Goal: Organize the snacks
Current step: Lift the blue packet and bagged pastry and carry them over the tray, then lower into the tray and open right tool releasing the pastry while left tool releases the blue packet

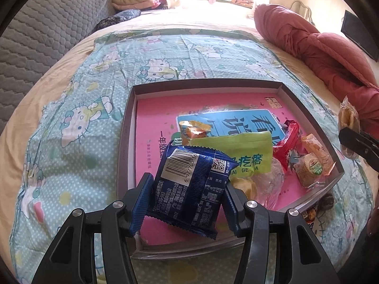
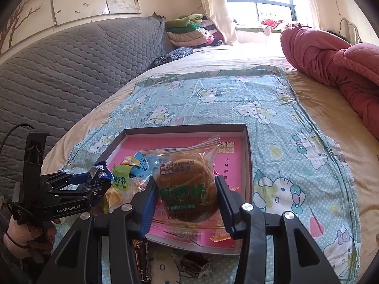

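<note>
My left gripper [image 1: 187,196] is shut on a blue snack packet [image 1: 189,184] with a barcode, held over the near left part of a shallow grey box [image 1: 128,123] with a pink floor. Inside the box lie a green packet [image 1: 244,151], an orange packet [image 1: 191,130], a red packet [image 1: 287,142] and clear-wrapped cakes [image 1: 310,165]. My right gripper [image 2: 187,194] is shut on a clear-wrapped round brown cake [image 2: 187,177], held over the box's near edge [image 2: 194,247]. In the right wrist view the left gripper [image 2: 94,184] shows at the left with the blue packet [image 2: 99,172].
The box rests on a cartoon-cat blanket [image 1: 78,118] spread over a bed. Dark wrapped snacks [image 2: 142,260] lie on the blanket in front of the box. A rolled pink quilt [image 1: 319,47] lies at the right, a grey quilted headboard [image 2: 71,71] at the left, folded clothes [image 2: 189,30] behind.
</note>
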